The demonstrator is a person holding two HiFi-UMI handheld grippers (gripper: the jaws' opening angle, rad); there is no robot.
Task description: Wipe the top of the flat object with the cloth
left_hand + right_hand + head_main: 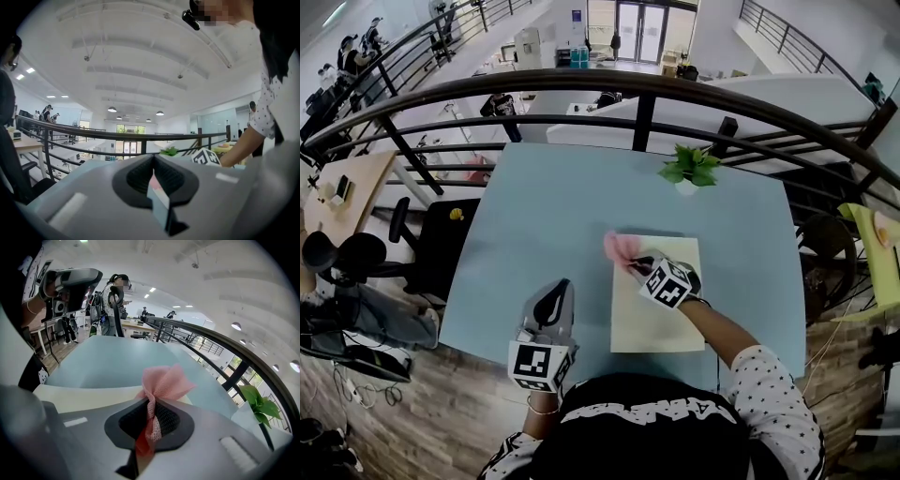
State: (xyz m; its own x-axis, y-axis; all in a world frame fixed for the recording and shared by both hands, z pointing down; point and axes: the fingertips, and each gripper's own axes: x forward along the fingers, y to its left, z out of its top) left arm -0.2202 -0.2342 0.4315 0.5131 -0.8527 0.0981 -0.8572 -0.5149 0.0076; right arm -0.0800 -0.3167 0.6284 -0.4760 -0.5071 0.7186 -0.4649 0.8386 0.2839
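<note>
Nearest of all, the person's dark top and dotted sleeve [769, 394] are filling the bottom of the head view, and just beyond them the left gripper [549, 298] is idling over the near left part of the pale blue table [534, 206], well apart from the work. Its jaws are pressing together with nothing between them, as its own view of the left gripper [153, 176] is showing. The right gripper [643, 264] is doing the job: it is reaching out over the far left corner of the flat object [661, 319], a cream board lying on the table in front of the person. Its jaws are clenching a twisted bunch of the pink cloth [621, 247]. In the right gripper view the cloth [164, 382] is fanning out ahead of the right gripper [151, 423], with the board's pale surface [84, 397] running off below it. A small potted plant [691, 167] is sitting at the table's far edge, clear of the board. I judge the wiping to be under way, though how much is done I cannot tell. Whether the cloth is pressing on the surface or only skimming it is not clear from where I am standing. Next, I would say, the cloth wants bearing down flat and drawing across the board in strokes toward the person.
</note>
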